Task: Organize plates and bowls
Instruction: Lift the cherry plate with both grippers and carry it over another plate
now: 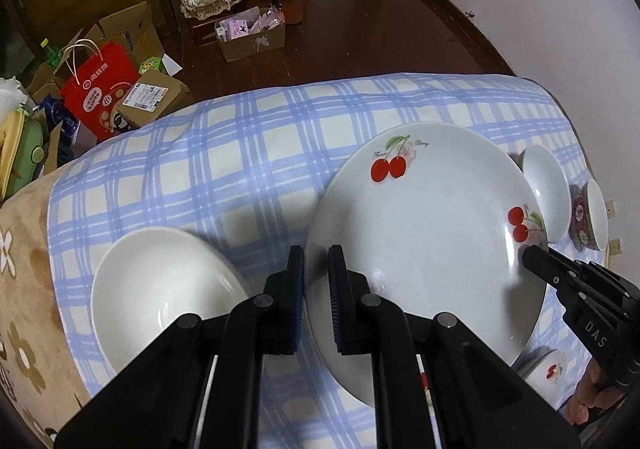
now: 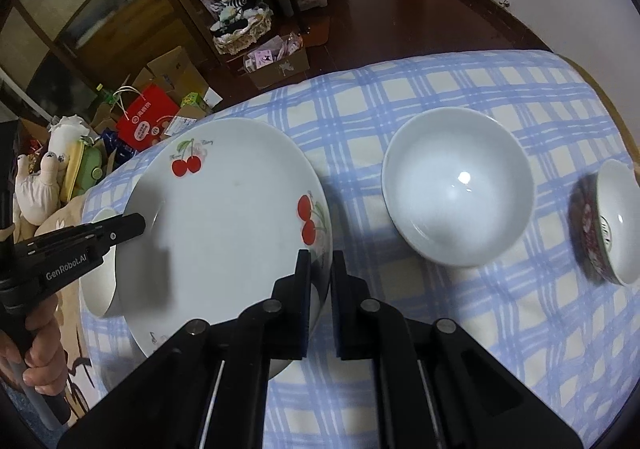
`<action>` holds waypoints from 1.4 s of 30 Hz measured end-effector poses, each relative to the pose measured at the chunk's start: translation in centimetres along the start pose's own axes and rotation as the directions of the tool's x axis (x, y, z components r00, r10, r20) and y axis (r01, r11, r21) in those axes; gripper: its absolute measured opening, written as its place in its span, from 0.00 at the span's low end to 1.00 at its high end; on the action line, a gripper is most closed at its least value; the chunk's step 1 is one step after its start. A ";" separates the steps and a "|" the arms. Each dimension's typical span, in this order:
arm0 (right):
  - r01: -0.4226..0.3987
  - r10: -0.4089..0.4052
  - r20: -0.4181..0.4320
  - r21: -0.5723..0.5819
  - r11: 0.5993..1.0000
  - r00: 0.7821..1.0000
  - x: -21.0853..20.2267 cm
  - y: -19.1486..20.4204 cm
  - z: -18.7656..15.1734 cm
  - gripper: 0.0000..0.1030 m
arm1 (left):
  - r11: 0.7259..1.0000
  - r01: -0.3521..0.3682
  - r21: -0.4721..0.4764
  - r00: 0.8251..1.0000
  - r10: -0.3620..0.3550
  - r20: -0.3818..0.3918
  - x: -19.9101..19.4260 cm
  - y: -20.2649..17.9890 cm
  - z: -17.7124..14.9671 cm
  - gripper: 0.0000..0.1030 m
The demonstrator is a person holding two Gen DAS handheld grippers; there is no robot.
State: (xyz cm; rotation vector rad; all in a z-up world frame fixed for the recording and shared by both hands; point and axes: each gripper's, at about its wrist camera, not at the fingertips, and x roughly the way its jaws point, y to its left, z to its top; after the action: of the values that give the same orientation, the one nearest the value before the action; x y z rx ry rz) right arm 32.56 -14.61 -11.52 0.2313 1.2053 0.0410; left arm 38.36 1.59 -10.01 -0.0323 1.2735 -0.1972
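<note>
A large white plate with red cherries [image 1: 432, 233] is held above the blue checked tablecloth [image 1: 224, 153] by both grippers. My left gripper [image 1: 316, 269] is shut on its left rim. My right gripper [image 2: 321, 273] is shut on its right rim; the plate also shows in the right wrist view [image 2: 224, 225]. A plain white bowl [image 1: 160, 293] sits left of the plate. Another white bowl [image 2: 458, 185] sits right of it, and a dark patterned bowl [image 2: 612, 225] lies at the far right.
A small cherry dish [image 1: 550, 371] shows under the plate's near right edge. The table's far edge [image 1: 360, 83] drops to a wooden floor with cardboard boxes [image 1: 252, 35] and a red bag [image 1: 102, 89]. A beige flowered cloth [image 1: 24, 289] covers the left end.
</note>
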 end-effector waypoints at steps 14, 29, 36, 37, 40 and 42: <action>-0.024 0.023 0.052 0.031 0.999 0.998 -6.0 -1.3 -3.1 0.08 | 1.000 0.017 0.003 0.999 -0.017 0.032 -4.6 -2.6 -3.4 0.11; -0.024 0.014 0.114 0.081 0.996 0.993 -12.3 -4.8 -6.8 0.08 | 0.998 0.041 0.053 0.996 -0.046 0.082 -9.6 -7.9 -7.6 0.11; -0.012 -0.003 0.129 0.116 0.993 0.992 -14.4 -7.1 -9.4 0.08 | 0.995 0.060 0.085 0.994 -0.067 0.081 -10.5 -10.8 -10.0 0.11; -0.008 -0.008 0.129 0.121 0.993 0.992 -14.6 -7.4 -9.9 0.08 | 0.994 0.061 0.091 0.995 -0.068 0.079 -10.5 -11.1 -10.3 0.11; -0.006 -0.012 0.130 0.133 0.991 0.991 -15.3 -8.5 -11.3 0.08 | 0.992 0.068 0.108 0.994 -0.076 0.075 -10.8 -12.2 -11.4 0.11; -0.004 -0.014 0.131 0.140 0.990 0.991 -15.8 -8.9 -12.2 0.08 | 0.991 0.071 0.113 0.994 -0.080 0.077 -11.0 -12.9 -12.1 0.11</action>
State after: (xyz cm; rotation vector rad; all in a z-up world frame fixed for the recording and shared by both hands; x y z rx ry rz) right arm 14.75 -23.83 -2.86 0.3493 1.0777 -0.0631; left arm 22.15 -8.21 -1.48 0.0058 1.1797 -0.3285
